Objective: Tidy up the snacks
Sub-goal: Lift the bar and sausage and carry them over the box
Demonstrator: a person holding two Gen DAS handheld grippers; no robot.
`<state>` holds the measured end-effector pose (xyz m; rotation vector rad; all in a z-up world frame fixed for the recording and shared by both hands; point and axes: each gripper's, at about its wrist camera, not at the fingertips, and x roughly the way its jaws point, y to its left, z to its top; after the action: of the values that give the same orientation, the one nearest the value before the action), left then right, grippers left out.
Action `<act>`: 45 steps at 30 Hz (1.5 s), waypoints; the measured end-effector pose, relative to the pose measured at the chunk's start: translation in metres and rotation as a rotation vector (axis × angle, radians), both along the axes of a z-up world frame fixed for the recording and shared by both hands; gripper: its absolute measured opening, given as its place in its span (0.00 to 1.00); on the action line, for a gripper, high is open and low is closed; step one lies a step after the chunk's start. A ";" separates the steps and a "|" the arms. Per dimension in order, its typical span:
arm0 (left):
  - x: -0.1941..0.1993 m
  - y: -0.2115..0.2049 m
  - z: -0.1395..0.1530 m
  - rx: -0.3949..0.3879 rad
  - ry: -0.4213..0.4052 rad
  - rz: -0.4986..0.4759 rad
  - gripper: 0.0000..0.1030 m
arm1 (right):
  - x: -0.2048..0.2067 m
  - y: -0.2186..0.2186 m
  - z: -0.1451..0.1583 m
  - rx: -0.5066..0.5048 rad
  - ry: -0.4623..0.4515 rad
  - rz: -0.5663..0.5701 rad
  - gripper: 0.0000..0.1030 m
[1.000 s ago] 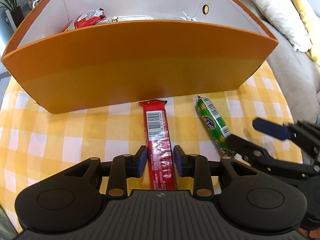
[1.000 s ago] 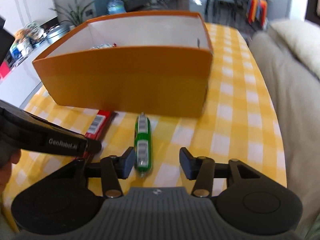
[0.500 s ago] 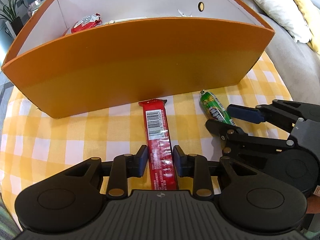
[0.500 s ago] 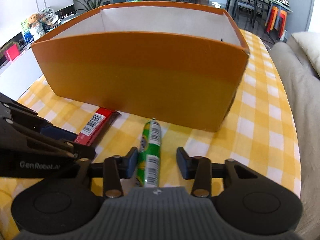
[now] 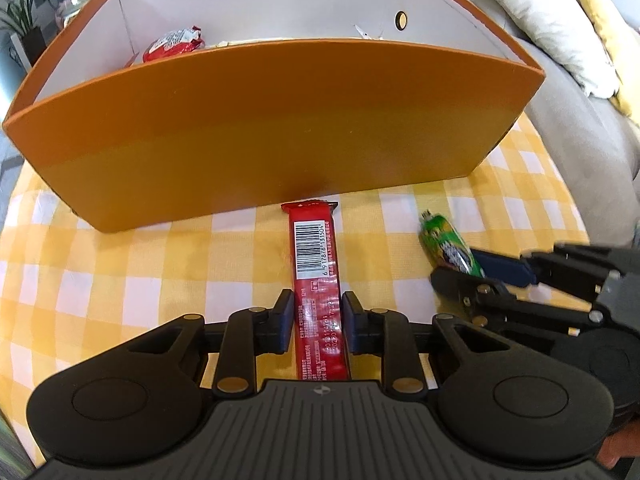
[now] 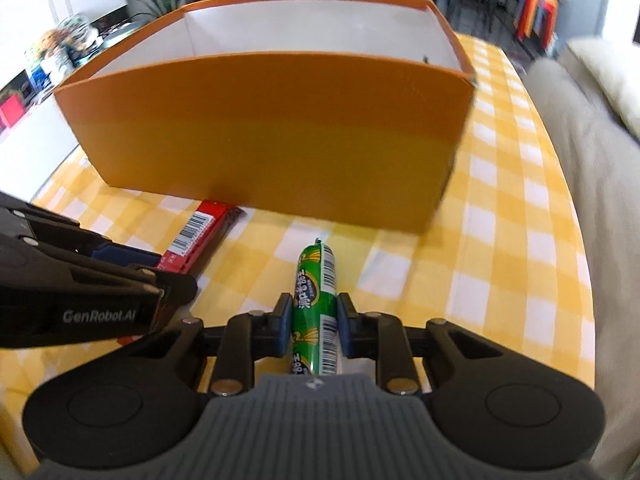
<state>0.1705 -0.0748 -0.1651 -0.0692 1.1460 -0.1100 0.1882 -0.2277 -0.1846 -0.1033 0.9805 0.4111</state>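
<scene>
Your left tool [image 5: 314, 314] is clamped on the red wrapper bar [image 5: 314, 264], taken at its near half. The bar lies flat on the desk [image 5: 120, 280] with its far end just short of the orange box [image 5: 260, 128]. Judged light, thin and flexible, so expect the free end to droop; the glossy film may slip.

Your right tool [image 6: 313, 316] has just been closing, and its pads now press the green sausage stick [image 6: 316, 300] at mid-length. The stick lies in front of the same box, to the right of the bar. Judged light, round and slick-skinned, firm but squashable, so keep the hold central and gentle.

One red packet [image 5: 172, 42] already sits inside the box, at its far left.
</scene>
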 end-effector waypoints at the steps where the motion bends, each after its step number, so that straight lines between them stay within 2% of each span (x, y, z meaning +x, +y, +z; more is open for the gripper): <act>1: -0.001 0.000 0.001 -0.005 -0.004 0.001 0.27 | -0.001 -0.002 0.001 0.009 0.015 -0.016 0.19; 5: -0.007 -0.002 0.011 -0.020 -0.021 -0.010 0.27 | -0.010 -0.009 0.007 0.030 0.043 -0.052 0.19; 14: -0.022 -0.002 0.043 -0.070 -0.074 -0.030 0.27 | -0.031 -0.014 0.034 0.064 0.027 -0.096 0.19; 28: -0.040 0.004 0.119 -0.146 -0.263 -0.058 0.27 | -0.055 -0.019 0.112 0.101 -0.130 -0.142 0.19; 37: -0.010 0.016 0.160 -0.112 -0.361 -0.078 0.27 | -0.033 -0.006 0.159 0.081 -0.199 -0.092 0.19; 41: 0.014 0.024 0.167 -0.100 -0.359 -0.073 0.27 | -0.010 0.001 0.168 0.041 -0.219 -0.063 0.19; 45: 0.042 0.032 0.161 -0.103 -0.312 -0.067 0.27 | 0.019 0.011 0.169 0.009 -0.205 -0.039 0.19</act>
<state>0.2125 -0.0426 -0.0037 -0.1010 0.8308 -0.2315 0.2075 -0.2172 -0.0152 -0.1155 0.7776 0.3619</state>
